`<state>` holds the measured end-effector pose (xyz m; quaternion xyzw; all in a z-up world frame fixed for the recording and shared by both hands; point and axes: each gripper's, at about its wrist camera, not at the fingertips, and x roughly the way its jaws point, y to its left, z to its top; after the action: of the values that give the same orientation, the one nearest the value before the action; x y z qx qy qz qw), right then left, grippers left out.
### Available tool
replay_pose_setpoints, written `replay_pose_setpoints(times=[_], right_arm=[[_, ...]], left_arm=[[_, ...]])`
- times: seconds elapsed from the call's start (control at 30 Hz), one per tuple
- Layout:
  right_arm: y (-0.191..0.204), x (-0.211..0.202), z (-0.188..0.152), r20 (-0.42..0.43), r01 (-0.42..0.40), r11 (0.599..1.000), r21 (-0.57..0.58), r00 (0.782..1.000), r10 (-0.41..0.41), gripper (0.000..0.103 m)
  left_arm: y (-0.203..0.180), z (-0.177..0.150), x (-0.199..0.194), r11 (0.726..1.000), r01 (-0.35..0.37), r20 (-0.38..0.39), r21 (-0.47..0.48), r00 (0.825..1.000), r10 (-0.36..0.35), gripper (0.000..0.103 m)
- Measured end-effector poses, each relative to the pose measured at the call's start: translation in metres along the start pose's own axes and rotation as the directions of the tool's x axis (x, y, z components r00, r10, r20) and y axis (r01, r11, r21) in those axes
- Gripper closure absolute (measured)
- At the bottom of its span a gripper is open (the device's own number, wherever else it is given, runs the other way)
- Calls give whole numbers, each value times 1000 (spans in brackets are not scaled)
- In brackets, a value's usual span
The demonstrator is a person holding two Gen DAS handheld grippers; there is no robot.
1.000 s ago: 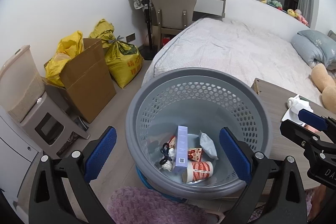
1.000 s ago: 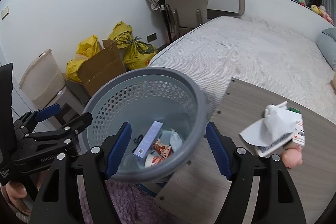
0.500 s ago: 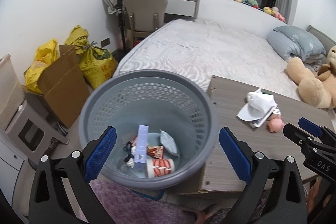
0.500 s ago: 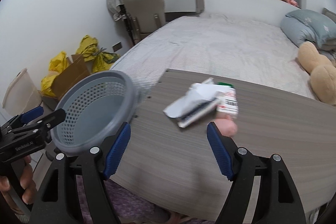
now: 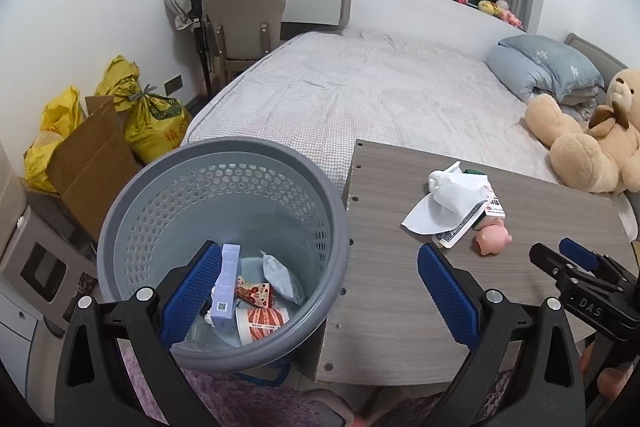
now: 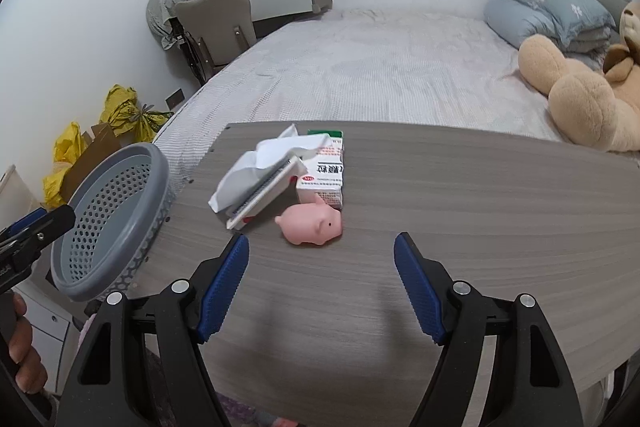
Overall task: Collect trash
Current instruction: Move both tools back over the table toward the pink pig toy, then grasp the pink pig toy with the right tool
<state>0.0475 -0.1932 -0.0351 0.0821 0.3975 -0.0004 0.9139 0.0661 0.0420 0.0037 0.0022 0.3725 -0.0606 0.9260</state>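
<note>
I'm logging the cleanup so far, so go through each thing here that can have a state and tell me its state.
Left gripper: open, empty.
Right gripper: open, empty, over the table.
Trash basket: upright, partly filled with wrappers and a box.
Crumpled tissue: on the table, not yet collected.
Medicine box: lying flat.
Pink pig toy: on its side.

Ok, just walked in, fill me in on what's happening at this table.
A person is clearing trash with a pair of tongs in each hand. Both the left tongs and the right tongs are open and empty. The grey basket beside the table already holds a cup, wrappers and a small box. On the table lie crumpled paper, a medicine box and a pink pig toy; the right tongs point at that pile.
</note>
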Motion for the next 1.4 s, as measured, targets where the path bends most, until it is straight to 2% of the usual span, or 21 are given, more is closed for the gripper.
replay_pose_setpoints(times=[0.2, 0.6, 0.87, 0.9, 1.03, 1.2, 1.4], right_arm=[[-1, 24, -2, -33, -15, 1000, 1, 999, 15, 31], [2, 67, 11, -116, -8, 1000, -17, 993, 6, 31], [8, 79, 16, -128, 5, 999, -39, 992, -10, 32], [8, 80, 16, -130, 6, 999, -41, 991, -11, 33], [10, 81, 17, -128, -13, 999, -44, 992, 7, 50], [10, 77, 16, -120, -31, 998, -52, 992, 24, 51], [-12, 59, 15, -99, -29, 1000, -10, 995, 28, 51]], left_arm=[[-12, 6, 13, 1000, -6, 3, 17, 1000, 6, 7], [-30, 5, 42, 999, -5, -54, 45, 999, 7, 7], [-35, 2, 53, 998, 4, -82, 55, 997, 0, 7], [-36, 2, 54, 998, 7, -87, 56, 996, -2, 7], [-41, -2, 58, 998, 13, -103, 65, 995, -6, 7], [-46, -2, 59, 997, 16, -106, 73, 994, -8, 7], [-60, -7, 66, 996, 42, -123, 82, 992, -31, 7]])
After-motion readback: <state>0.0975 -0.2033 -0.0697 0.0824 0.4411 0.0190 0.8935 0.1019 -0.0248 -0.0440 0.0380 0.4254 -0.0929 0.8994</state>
